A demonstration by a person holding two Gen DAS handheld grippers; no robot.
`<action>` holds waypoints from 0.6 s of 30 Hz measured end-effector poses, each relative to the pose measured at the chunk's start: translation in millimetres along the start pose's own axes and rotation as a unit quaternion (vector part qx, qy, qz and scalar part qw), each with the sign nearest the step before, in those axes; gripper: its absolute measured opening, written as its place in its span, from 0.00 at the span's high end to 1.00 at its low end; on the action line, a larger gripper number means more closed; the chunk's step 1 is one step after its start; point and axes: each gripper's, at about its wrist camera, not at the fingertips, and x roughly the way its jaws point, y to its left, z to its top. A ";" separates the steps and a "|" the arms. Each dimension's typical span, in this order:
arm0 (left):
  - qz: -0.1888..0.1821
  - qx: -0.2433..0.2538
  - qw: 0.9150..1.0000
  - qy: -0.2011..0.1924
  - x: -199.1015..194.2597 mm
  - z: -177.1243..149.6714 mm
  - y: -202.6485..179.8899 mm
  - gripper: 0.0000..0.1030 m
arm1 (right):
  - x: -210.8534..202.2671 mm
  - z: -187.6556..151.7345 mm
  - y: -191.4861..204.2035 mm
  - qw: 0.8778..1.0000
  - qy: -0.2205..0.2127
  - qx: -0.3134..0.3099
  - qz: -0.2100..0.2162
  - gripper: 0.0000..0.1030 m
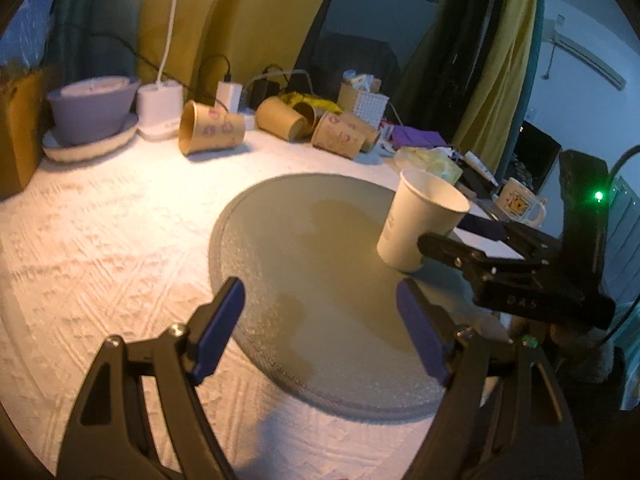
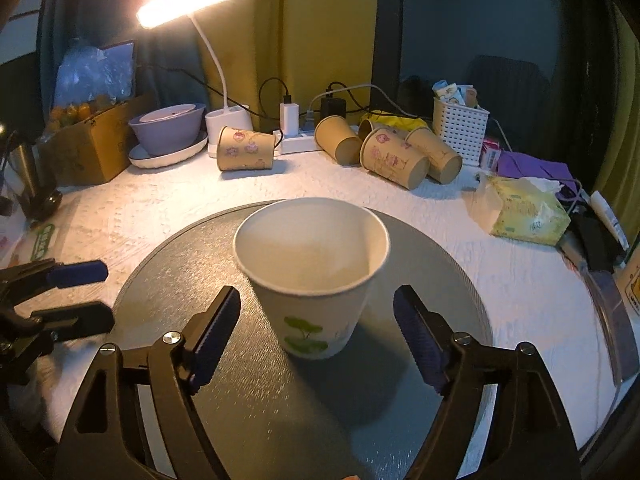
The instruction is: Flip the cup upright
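Now the white paper cup (image 2: 316,276) stands upright, mouth up, on the round grey mat (image 2: 168,280) atop the bench (image 2: 520,272). The right gripper (image 2: 316,336) has its fingers spread wide around the cup, not touching. The left gripper (image 1: 320,324), at nine o'clock of the cup, is wide open and empty. Brown paper cups (image 2: 246,148) lie toppled at twelve o'clock.

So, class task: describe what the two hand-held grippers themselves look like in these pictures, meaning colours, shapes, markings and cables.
Both are black, angular frames with cut-out slots and silver screw heads. Each finger ends in a blue ribbed pad. Seen from the left wrist view, the left gripper shows its own pads, while the right gripper shows faint lettering on its body, a green light and a cable behind. The right gripper matches.
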 end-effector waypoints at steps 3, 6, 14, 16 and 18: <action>0.006 0.013 1.000 -0.009 -3.8 -0.1 -5.2 0.23 | -7.6 -3.3 1.7 1.000 -0.001 0.001 -0.001 0.21; 0.006 0.020 1.000 -0.013 -6.0 0.5 -9.2 0.23 | -16.4 -5.8 3.3 1.000 -0.003 0.000 -0.004 0.21; 0.008 0.039 0.998 -0.038 -15.0 4.4 -22.1 0.23 | -36.4 -11.3 1.3 1.000 -0.009 0.005 -0.012 0.21; 0.008 0.043 0.998 -0.046 -17.7 4.6 -25.6 0.23 | -41.0 -11.5 0.1 1.000 -0.013 0.006 -0.015 0.21; 0.008 0.046 0.998 -0.051 -19.9 4.7 -28.0 0.23 | -45.8 -11.3 -0.6 1.000 -0.016 0.006 -0.019 0.21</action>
